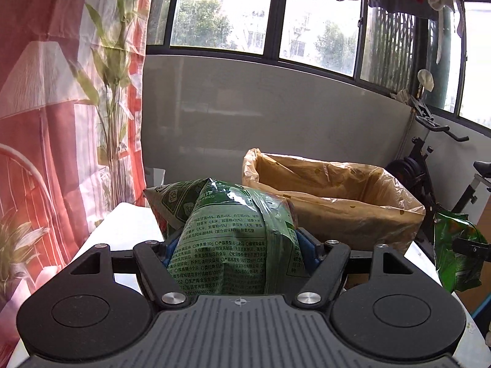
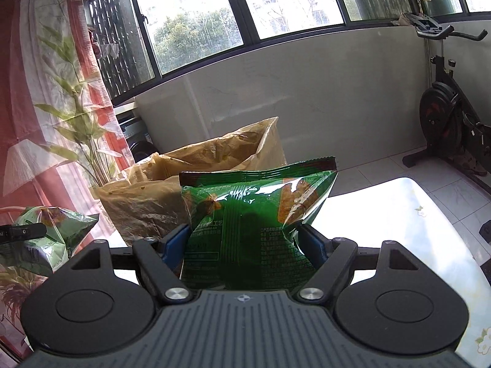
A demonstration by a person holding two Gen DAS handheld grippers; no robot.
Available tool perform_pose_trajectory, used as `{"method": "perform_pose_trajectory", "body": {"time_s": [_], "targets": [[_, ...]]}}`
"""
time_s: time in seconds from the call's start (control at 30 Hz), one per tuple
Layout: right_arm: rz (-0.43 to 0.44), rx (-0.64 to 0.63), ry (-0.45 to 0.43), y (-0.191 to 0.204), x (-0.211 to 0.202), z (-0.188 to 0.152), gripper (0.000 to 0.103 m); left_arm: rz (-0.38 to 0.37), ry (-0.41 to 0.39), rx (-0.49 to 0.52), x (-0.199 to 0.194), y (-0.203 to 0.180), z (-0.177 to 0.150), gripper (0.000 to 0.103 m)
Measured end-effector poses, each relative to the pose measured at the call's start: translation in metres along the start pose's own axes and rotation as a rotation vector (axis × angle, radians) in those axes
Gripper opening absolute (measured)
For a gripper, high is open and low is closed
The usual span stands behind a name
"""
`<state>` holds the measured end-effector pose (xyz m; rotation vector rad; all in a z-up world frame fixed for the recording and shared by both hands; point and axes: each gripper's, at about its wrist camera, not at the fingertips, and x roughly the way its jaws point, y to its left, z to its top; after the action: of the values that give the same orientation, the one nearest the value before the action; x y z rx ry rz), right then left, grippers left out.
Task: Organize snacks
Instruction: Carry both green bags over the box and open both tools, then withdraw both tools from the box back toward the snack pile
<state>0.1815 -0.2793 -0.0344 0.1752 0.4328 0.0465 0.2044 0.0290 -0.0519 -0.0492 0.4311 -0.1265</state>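
Two green snack bags are up in the air at once, one per gripper! Left gripper (image 1: 235, 242) has its fingers closed partway around a pale green bag (image 1: 233, 239), pinching it across the middle so the foil bulges above the blue pads (image 1: 170, 245). Right gripper (image 2: 245, 242) is doing the same with a darker bag (image 2: 254, 214), gripped low on its body, top seam standing upright.

Straight ahead of both sits the box (image 1: 337, 202), lined with yellowish plastic, open at the top, on the white table (image 2: 383, 208). Each bag is near it, not yet over the opening.

These look light, puffy and slick, and whatever is inside probably crushes easily. A grip at the middle risks squashing; the flat sealed edge would likely be a safer hold. Release gently above the liner, I'd say.
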Motion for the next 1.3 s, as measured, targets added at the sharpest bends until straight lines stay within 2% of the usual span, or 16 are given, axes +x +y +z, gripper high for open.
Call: {"method": "perform_pose_trajectory", "body": {"time_s": [0.17, 0.37, 0.5, 0.6, 0.77, 1.03, 1.1, 1.17, 1.3], "targets": [[-0.017, -0.069, -0.058, 0.009, -0.002, 0.028, 0.078, -0.032, -0.054, 0.044, 0.003, -0.014, 0.026, 0.075], [0.029, -0.129, -0.11, 0.023, 0.009, 0.058, 0.078, -0.084, -0.145, 0.132, 0.012, -0.036, 0.058, 0.075], [0.05, -0.137, -0.109, 0.029, 0.041, 0.074, 0.078, -0.105, -0.166, 0.212, 0.047, -0.055, 0.08, 0.075], [0.06, -0.148, -0.123, 0.036, 0.069, 0.085, 0.078, -0.06, -0.182, 0.276, 0.079, -0.073, 0.095, 0.076], [0.023, -0.177, -0.123, 0.043, 0.116, 0.092, 0.078, -0.02, -0.138, 0.316, 0.135, -0.095, 0.105, 0.076], [0.027, -0.151, -0.071, 0.04, 0.161, 0.085, 0.081, 0.018, -0.033, 0.304, 0.195, -0.112, 0.091, 0.077], [0.01, -0.162, -0.052, 0.041, 0.168, 0.081, 0.083, 0.021, -0.014, 0.324, 0.201, -0.112, 0.085, 0.09], [0.009, -0.172, -0.033, 0.041, 0.173, 0.079, 0.089, 0.025, -0.011, 0.332, 0.202, -0.11, 0.081, 0.091], [0.015, -0.153, -0.018, 0.037, 0.168, 0.075, 0.09, -0.004, 0.004, 0.294, 0.196, -0.096, 0.081, 0.091]]}}
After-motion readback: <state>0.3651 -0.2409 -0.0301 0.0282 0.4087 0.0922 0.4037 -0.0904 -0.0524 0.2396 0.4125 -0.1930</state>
